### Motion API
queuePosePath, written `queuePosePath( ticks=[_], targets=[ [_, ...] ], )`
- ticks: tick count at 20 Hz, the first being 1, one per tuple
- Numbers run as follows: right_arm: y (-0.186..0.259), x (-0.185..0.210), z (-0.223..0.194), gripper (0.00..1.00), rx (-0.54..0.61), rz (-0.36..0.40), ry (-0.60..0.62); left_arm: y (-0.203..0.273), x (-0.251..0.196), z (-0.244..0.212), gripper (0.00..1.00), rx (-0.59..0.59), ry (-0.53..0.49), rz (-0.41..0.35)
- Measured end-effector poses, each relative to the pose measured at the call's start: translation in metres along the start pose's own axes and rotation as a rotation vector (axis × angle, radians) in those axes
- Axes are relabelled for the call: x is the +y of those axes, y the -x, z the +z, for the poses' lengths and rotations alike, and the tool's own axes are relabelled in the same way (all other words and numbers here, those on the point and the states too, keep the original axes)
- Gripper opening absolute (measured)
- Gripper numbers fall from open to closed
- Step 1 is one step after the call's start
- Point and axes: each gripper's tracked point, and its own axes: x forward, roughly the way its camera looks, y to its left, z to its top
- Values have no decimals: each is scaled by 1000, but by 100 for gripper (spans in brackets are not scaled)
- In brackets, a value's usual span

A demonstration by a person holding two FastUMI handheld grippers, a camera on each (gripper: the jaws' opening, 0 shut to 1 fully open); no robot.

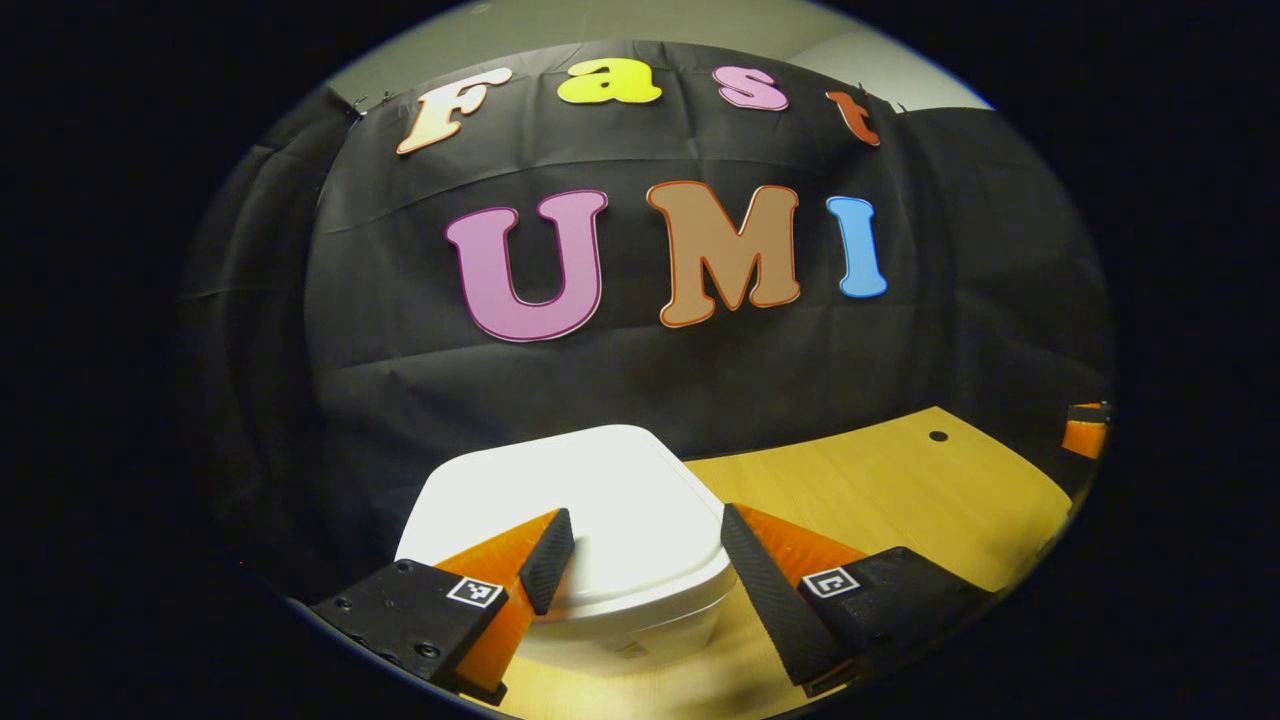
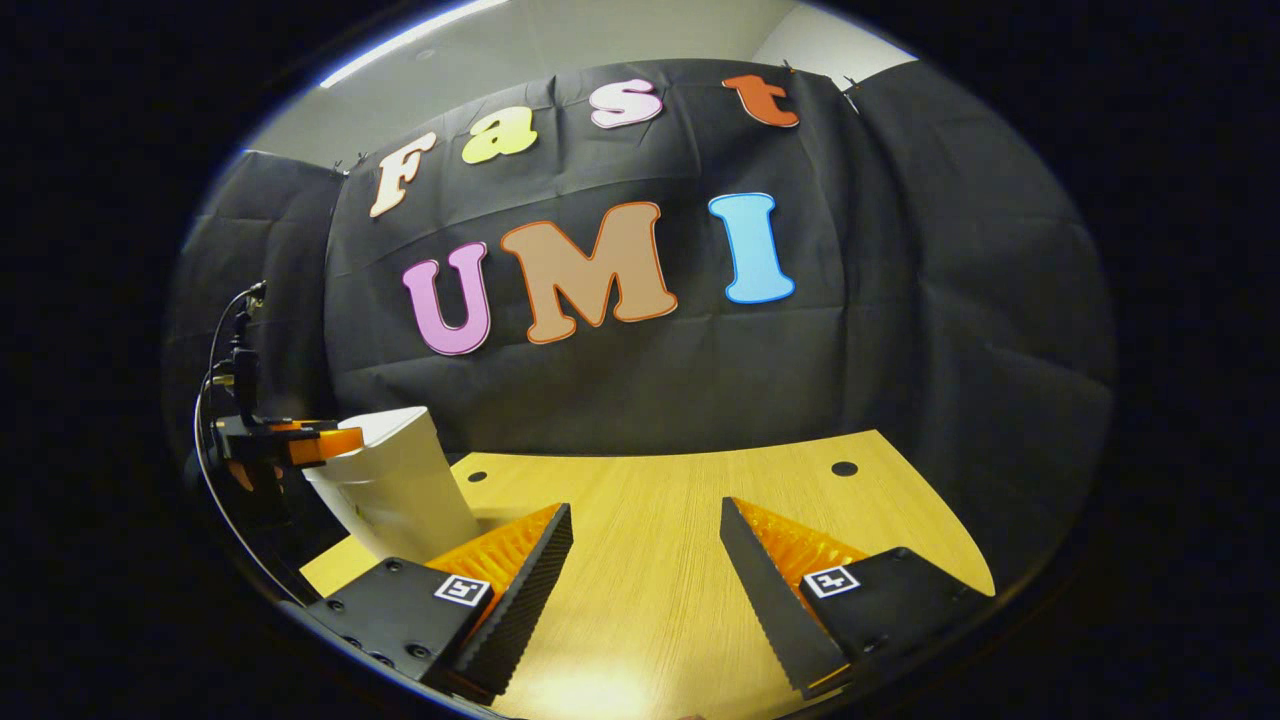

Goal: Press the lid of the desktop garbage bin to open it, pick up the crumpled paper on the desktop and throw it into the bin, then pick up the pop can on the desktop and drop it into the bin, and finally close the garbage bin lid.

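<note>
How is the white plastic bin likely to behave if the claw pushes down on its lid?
The white plastic bin looks tall and narrower toward its base, so an off-centre push may tip it. It seems hollow, probably light, and may slide on the smooth wooden table. The open left claw hovers over its lid.

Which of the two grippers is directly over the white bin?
The left gripper: its open fingers frame the closed lid of the white bin. The right gripper, also open, is over bare wooden desktop, with the bin off to its side.
</note>
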Motion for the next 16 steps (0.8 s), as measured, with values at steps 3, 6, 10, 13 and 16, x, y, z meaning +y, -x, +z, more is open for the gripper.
queuePosePath(
  ticks=[3, 6, 10, 13, 16],
  targets=[
    [1, 4, 15, 98, -31, 6, -5, 18, -19, 29, 92, -108, 51, -19],
    [6, 8, 36, 93, -89, 7, -8, 37, -51, 52, 92, -201, 126, -51],
    [13, 13, 61, 97, -174, 2, -31, 62, -99, 73, 92, -281, 191, -122],
    [15, 17, 70, 97, -215, -10, -18, 73, -120, 79, 92, -314, 281, -165],
    [19, 24, 71, 97, -228, -19, 10, 77, -131, 88, 93, -347, 376, -219]
  ],
)
